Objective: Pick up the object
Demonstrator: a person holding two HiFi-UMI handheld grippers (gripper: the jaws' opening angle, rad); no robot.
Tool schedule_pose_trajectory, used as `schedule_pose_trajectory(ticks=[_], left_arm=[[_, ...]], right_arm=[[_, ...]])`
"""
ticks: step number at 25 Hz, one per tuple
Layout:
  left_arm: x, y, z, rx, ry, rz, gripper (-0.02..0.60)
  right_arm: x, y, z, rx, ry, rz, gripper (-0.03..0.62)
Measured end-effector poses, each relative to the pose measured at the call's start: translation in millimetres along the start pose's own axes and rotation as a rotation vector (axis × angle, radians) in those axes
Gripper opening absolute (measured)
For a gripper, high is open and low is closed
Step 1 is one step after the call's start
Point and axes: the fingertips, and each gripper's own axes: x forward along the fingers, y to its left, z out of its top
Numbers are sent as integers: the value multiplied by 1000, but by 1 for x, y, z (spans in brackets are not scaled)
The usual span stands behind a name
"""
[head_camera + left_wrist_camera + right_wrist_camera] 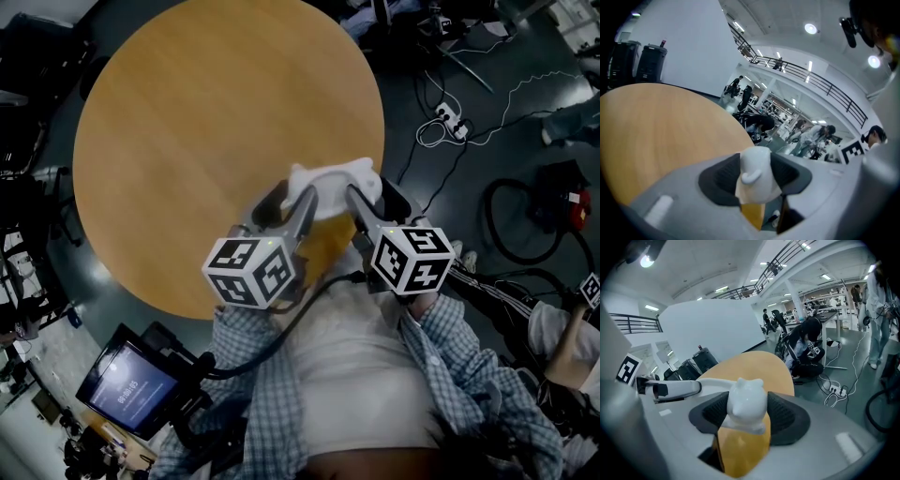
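Observation:
A small glossy white animal figure (334, 178) hangs in the air over the near edge of the round wooden table (206, 141). My left gripper (295, 197) is shut on one end of it; in the left gripper view the figure (757, 171) sits pinched between the black pads (723, 178). My right gripper (373, 195) is shut on the other end. In the right gripper view that end is an eared head (746, 401) squeezed between the ribbed pads (787, 416). The two grippers stand close together, angled toward each other.
The table top (750, 369) carries nothing I can see. To the right, cables and a power strip (450, 122) lie on the dark floor, beside a red device (577, 208). A lit screen (127, 380) stands at lower left. People sit and stand in the far hall.

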Motion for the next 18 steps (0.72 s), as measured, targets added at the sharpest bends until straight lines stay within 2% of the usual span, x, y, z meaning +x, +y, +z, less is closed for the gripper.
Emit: schedule_pose_trajectory(ticks=[12,18], left_arm=[[8,1,-6,5,18,9,201],[13,2,-8,-20,26,6,201]], right_arm=[[3,-8,-6,15,20,-5,262],[6,-13,-6,19,29,-9,262]])
